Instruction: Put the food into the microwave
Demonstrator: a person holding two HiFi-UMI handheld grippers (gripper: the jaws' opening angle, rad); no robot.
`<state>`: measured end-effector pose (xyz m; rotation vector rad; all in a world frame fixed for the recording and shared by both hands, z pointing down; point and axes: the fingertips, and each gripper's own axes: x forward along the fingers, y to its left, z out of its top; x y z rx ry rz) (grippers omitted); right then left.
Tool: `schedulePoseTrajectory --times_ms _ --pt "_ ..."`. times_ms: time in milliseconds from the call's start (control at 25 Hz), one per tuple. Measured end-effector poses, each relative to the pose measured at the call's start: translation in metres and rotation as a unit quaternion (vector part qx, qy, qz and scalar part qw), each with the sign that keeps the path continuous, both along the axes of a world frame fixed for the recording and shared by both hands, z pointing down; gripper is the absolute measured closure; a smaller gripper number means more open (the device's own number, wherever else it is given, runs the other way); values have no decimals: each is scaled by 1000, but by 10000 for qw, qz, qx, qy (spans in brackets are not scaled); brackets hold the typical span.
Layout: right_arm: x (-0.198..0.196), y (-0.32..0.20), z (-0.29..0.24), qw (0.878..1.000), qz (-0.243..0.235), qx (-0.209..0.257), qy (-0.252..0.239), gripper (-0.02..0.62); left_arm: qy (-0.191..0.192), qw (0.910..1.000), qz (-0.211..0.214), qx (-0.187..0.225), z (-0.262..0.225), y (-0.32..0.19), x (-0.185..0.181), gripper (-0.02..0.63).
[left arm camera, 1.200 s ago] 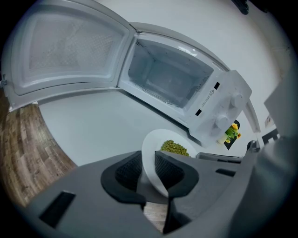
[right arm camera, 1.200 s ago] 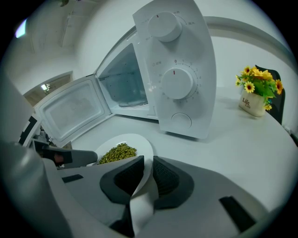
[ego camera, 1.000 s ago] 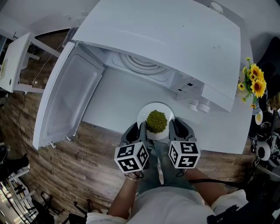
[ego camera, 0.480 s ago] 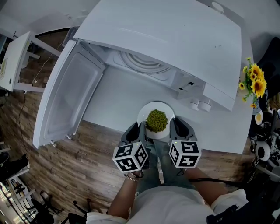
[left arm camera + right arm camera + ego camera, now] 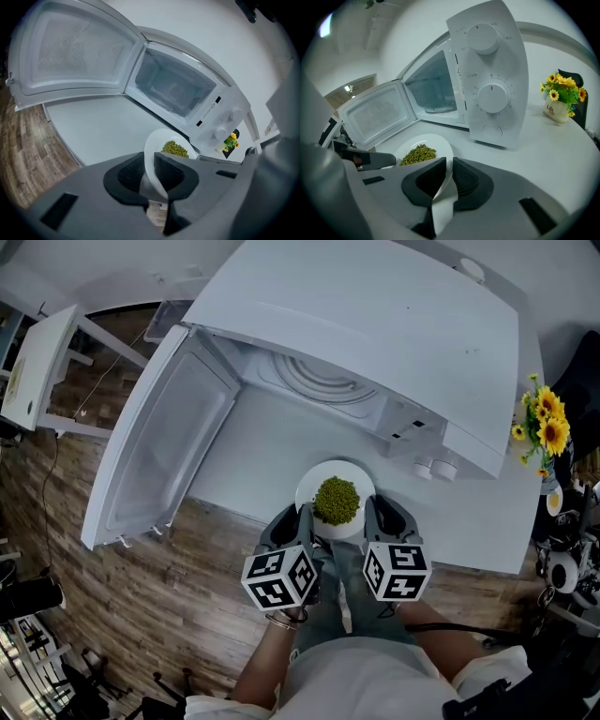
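one door (image 5: pixel 159 442) hangs open at left on the one white microwave (image 5: pixel 375 315). in front of it, outside, the left gripper (image 5: pixel 304 514) pinches the left rim of one plate (image 5: pixel 323 473) holding one heap of green food (image 5: pixel 337 500); the right gripper (image 5: pixel 371 513) pinches the right rim. one sunflower pot (image 5: pixel 546 426) stands far right.

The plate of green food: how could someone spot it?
Find the big white microwave with its door open. Right in front is a round white plate, clamped by the left hand-held gripper and the right hand-held gripper. Only it holds a heap of little green beans.
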<state>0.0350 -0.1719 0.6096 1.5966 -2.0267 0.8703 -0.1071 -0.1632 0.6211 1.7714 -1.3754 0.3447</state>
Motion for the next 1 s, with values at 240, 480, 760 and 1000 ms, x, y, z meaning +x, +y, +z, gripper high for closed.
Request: schedulePoseTrajectory --times_ms 240,480,760,1000 --pt "-8 -1 -12 10000 8 93 10 541 34 10000 -13 77 -10 -2 -8 538" --pt "-16 -4 -29 9997 56 236 23 541 54 9997 18 230 -27 -8 -17 538" --pt "-24 -9 -52 9990 96 440 47 541 129 9990 29 429 -48 -16 -25 538" --pt "-28 -14 -74 9977 184 644 55 541 164 9979 111 625 -70 -22 -29 538"
